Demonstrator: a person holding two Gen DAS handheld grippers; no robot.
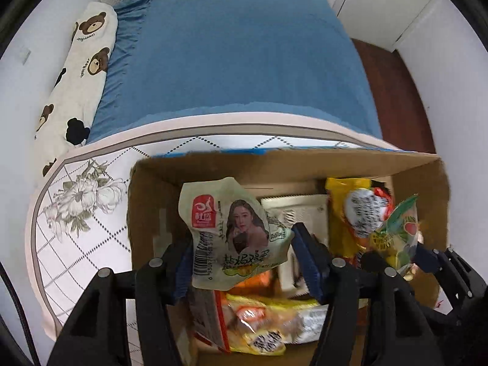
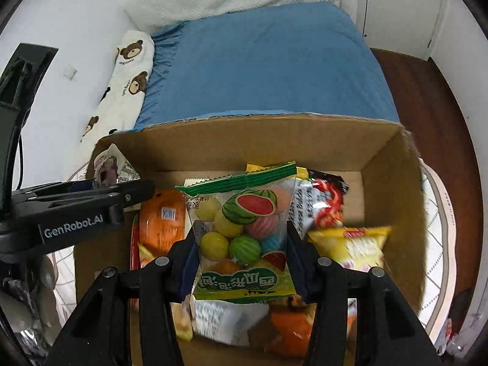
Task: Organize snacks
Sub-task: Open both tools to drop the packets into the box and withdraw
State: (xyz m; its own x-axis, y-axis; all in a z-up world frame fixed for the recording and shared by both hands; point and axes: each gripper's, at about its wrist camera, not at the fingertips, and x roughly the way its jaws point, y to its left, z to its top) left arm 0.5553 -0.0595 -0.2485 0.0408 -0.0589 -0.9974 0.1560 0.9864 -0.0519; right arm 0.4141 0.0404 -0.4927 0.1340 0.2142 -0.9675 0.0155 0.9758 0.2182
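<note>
I'm holding the chicken snack packet (image 1: 231, 231) in my left gripper (image 1: 241, 262) and the watermelon gum bag (image 2: 244, 231) in my right gripper (image 2: 241, 262), both clamped upright directly above the open cardboard box (image 2: 393, 189), left packet toward its left wall.

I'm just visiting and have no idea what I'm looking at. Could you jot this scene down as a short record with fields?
place: a cardboard box of snacks on a bed with a blue sheet
left tool: shut on a pale packet printed with a woman's face, held above the box
right tool: shut on a clear bag of watermelon-print gum balls, also above the box
in the box: a yellow packet, an orange packet, a red and black packet
nearby: a bear-print pillow by the wall
</note>
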